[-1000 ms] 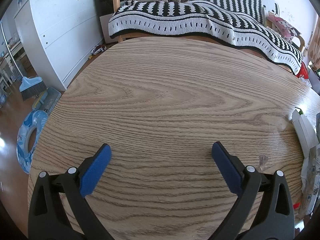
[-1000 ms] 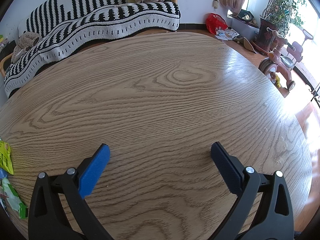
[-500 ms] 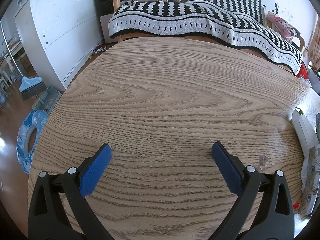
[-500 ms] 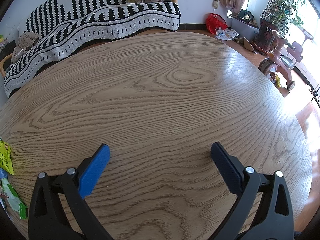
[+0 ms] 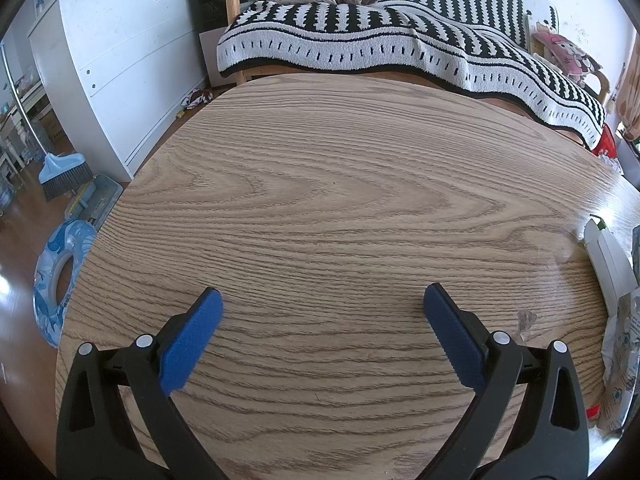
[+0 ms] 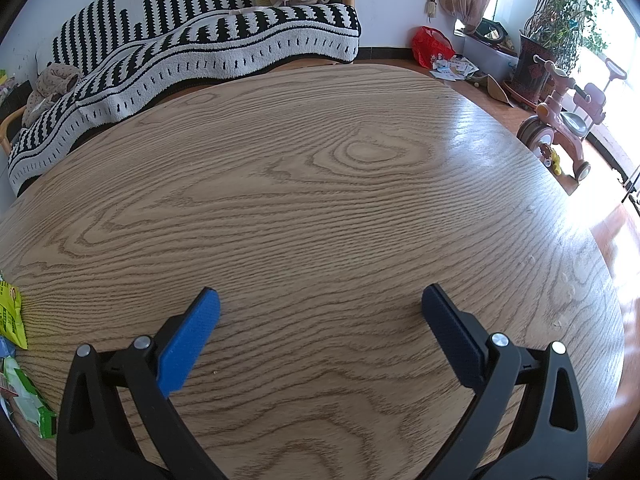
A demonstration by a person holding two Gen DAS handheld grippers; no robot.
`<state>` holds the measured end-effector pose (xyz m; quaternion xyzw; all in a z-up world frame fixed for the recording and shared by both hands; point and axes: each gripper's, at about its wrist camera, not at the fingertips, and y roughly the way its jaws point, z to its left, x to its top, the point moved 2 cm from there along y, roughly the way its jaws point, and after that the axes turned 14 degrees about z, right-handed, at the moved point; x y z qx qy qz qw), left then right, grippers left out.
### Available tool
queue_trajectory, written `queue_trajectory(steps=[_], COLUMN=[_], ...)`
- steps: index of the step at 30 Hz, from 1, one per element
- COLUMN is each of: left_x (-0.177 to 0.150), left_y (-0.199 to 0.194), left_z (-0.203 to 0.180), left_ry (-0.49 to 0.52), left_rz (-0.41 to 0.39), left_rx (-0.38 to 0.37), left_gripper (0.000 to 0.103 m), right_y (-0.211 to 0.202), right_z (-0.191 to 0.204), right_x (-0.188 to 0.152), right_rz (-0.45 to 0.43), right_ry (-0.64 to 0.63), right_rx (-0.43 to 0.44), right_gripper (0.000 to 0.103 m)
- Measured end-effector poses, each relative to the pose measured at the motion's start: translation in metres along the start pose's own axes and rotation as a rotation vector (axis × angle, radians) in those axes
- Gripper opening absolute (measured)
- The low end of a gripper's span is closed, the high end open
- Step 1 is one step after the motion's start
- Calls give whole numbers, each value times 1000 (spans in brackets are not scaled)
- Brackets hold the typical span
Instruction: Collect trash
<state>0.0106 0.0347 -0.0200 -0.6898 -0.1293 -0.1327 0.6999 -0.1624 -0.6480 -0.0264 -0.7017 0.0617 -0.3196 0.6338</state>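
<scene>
In the left wrist view, the left gripper (image 5: 322,300) hovered over the wooden table (image 5: 320,184) with its jaws spread wide and empty, while a white carton (image 5: 608,264) and a crumpled wrapper (image 5: 622,364) lay at the table's right edge. In the right wrist view, the right gripper (image 6: 320,300) was likewise wide open and empty, with a yellow-green packet (image 6: 10,316) and a green wrapper (image 6: 30,404) at the table's left edge.

Table (image 5: 340,200): wood-grain top, smooth, faint sheen, glare at 2 o'clock in right view. Gripper pads (image 5: 192,344): matt blue, finely textured, on black plastic with metal rivets. Wrappers (image 6: 12,320) at 9 o'clock: glossy green-yellow film. Sofa throw (image 5: 400,48): fuzzy knit cloth.
</scene>
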Motion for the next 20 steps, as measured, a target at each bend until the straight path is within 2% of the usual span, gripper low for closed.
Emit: queue_trajectory(steps=[20], left_x=[0], left_y=[0], left_z=[-2], left_ry=[0], left_rz=[0], left_rx=[0], left_gripper=[97], right_y=[-1], right_z=[0], right_x=[-1], right_rz=[0], right_ry=[0], right_rx=[0], right_gripper=[98])
